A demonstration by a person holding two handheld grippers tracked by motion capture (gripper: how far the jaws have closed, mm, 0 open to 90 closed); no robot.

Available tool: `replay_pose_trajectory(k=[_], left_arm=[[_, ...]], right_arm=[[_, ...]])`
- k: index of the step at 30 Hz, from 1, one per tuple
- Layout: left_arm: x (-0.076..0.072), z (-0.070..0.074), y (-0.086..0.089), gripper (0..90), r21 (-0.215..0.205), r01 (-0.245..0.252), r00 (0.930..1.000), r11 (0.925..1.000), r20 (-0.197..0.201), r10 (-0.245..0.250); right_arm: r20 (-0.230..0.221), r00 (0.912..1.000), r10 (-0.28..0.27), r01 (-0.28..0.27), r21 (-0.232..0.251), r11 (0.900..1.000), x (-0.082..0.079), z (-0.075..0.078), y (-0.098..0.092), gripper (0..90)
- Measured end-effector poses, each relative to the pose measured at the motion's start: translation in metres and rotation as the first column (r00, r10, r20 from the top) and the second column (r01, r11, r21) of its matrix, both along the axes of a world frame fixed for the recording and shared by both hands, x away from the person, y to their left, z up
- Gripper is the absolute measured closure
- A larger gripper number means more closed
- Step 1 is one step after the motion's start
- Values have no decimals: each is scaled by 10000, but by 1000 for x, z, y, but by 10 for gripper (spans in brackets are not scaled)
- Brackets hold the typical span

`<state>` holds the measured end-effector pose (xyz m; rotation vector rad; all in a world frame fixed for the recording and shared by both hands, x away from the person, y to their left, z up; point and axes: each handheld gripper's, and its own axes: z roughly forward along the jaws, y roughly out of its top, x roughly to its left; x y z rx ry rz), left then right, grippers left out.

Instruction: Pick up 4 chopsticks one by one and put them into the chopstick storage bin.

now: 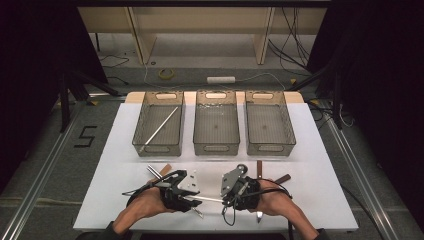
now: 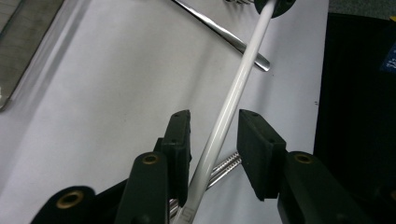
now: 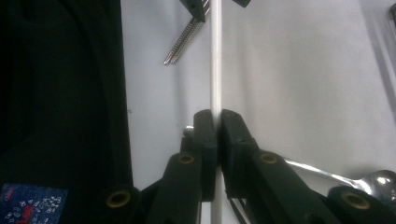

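A thin white stick (image 1: 210, 199) spans the gap between my two grippers near the table's front edge. My right gripper (image 3: 216, 122) (image 1: 223, 199) is shut on the white stick (image 3: 215, 56), its pads pinching it. My left gripper (image 2: 214, 126) (image 1: 195, 200) faces it from the left. The white stick (image 2: 233, 93) runs between its jaws and lies against one pad, while the other pad stands clear of it. Under the left gripper lie two metal chopsticks (image 2: 225, 164) with ridged ends.
Three clear bins stand in a row at the back: the left bin (image 1: 158, 149) holds one long stick (image 1: 161, 127); the middle bin (image 1: 216, 149) and right bin (image 1: 270, 149) look bare. Wooden-handled cutlery (image 1: 259, 169) and a spoon (image 3: 373, 179) lie by my right hand.
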<state>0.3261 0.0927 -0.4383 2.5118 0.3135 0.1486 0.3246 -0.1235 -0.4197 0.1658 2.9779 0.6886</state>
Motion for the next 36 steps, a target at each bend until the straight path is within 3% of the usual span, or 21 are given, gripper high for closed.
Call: replay_pose_trajectory(k=[8,10,14,17,18,21,23,28,33,36], left_arm=[[-2,1,0,734,157,439,9989,9989,139,-441],[-5,1,0,750,152,759,9954,9970,575,-767],[-7,3,0,790,142,1204,9908,9926,612,-1210],[-8,2,0,826,242,1338,9889,9907,624,-1351],[-7,1,1,828,319,1274,9899,9913,584,-1291],[-6,1,4,830,153,1228,9916,9923,401,-1233],[-5,1,5,830,248,1111,9927,9935,435,-1121],[1,2,11,830,30,445,9981,9990,423,-445],[7,6,20,830,-304,-418,9979,9987,489,433],[10,8,25,830,-461,-822,9943,9956,650,851]], right_arm=[[-54,9998,200,-200,7,9998,0,-1,-1,860],[-92,9994,343,-342,37,9994,1,-1,-1,858],[-152,9993,343,-339,223,9992,4,0,-6,836],[-91,9999,71,-67,448,9990,8,0,-9,772],[-200,9998,-87,98,534,9985,10,0,-10,693],[-255,9979,-601,618,722,9955,14,3,-15,593],[-271,9952,-941,966,1123,9890,16,6,-19,539],[-87,9873,-1585,1571,1993,9673,17,14,-25,455],[334,9722,-2316,2119,2947,9318,15,20,-34,409],[297,9574,-2872,2584,3557,8982,15,19,-43,388]])
